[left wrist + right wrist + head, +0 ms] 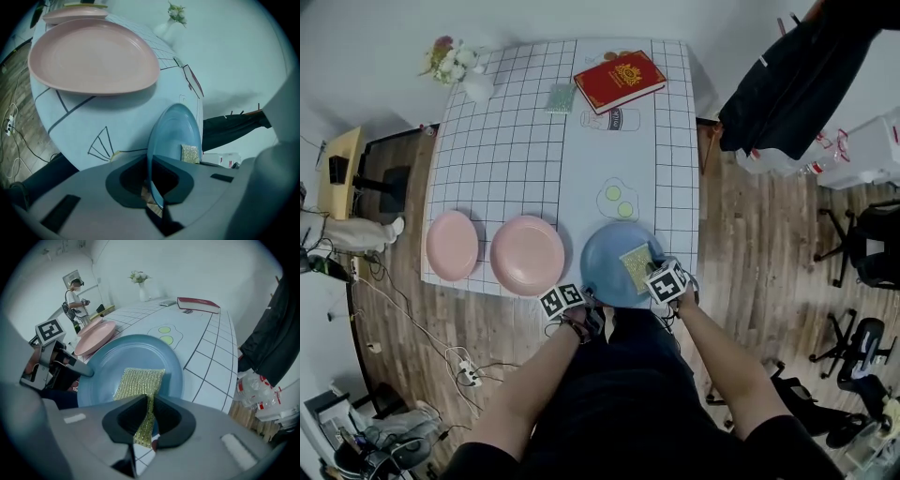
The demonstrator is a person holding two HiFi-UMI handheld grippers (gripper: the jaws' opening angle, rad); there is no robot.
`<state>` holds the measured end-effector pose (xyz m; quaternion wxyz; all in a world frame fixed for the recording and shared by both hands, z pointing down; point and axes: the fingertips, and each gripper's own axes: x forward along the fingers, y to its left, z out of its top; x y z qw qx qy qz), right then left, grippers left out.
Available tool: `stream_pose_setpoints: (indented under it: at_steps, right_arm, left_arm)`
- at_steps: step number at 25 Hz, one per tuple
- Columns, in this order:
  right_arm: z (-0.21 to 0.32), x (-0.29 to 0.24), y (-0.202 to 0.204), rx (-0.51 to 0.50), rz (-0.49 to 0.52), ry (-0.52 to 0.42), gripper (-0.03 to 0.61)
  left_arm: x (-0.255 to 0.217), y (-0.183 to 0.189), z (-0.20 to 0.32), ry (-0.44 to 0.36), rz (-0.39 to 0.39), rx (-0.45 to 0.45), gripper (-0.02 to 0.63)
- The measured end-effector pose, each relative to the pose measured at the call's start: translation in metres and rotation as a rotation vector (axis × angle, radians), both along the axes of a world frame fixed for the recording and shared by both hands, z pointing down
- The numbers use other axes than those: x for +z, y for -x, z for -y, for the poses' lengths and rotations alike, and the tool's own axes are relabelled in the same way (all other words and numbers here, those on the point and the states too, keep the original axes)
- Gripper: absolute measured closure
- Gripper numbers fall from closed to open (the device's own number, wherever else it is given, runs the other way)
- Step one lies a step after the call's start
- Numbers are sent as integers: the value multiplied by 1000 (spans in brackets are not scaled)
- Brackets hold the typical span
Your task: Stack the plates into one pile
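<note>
Presently the left gripper (152, 187) is clamped on the near rim of the blue plate (602, 255), at the table's (516, 141) near right corner. The right gripper (149, 425) pinches the scouring pad (139, 380) lying on it. Recommended: lift the pad clear first, then carry the plate level onto the nearer pink plate (528, 255).

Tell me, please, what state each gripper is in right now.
Left gripper: shut on the blue plate.
Right gripper: shut on the sponge.
</note>
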<state>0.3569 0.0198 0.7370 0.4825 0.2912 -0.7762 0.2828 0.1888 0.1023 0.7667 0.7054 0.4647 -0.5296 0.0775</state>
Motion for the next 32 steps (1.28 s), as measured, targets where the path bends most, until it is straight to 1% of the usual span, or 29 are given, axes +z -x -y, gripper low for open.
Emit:
stream_pose_setpoints:
  at_steps: [3, 8, 10, 12, 15, 18, 24, 29, 32]
  right_arm:
    - [-7, 5, -3, 7, -10, -1, 522]
    - [-22, 9, 6, -38, -55, -23, 522]
    - [-29, 11, 10, -33, -63, -16, 522]
    - [-37, 10, 17, -5, -49, 9, 522]
    - [-45, 6, 29, 66, -11, 57, 522]
    - [-48, 6, 33, 126, -9, 83, 522]
    - [-52, 14, 41, 196, -13, 140, 522]
    - [-56, 10, 59, 241, 20, 187, 522]
    - [-57, 11, 66, 286, 46, 205, 522]
  left_arm:
    - [0, -2, 5, -14, -2, -5, 603]
    - [1, -3, 5, -20, -18, -8, 603]
    - [0, -5, 5, -18, -22, -8, 603]
    - [0, -4, 5, -21, -29, -9, 601]
    - [0, -4, 6, -28, -41, -14, 601]
    - [0, -5, 5, -35, -47, -18, 601]
    - [-1, -5, 6, -51, -52, -19, 601]
    - [-3, -5, 7, -61, -52, -15, 601]
    - [-3, -5, 7, -67, -49, -15, 601]
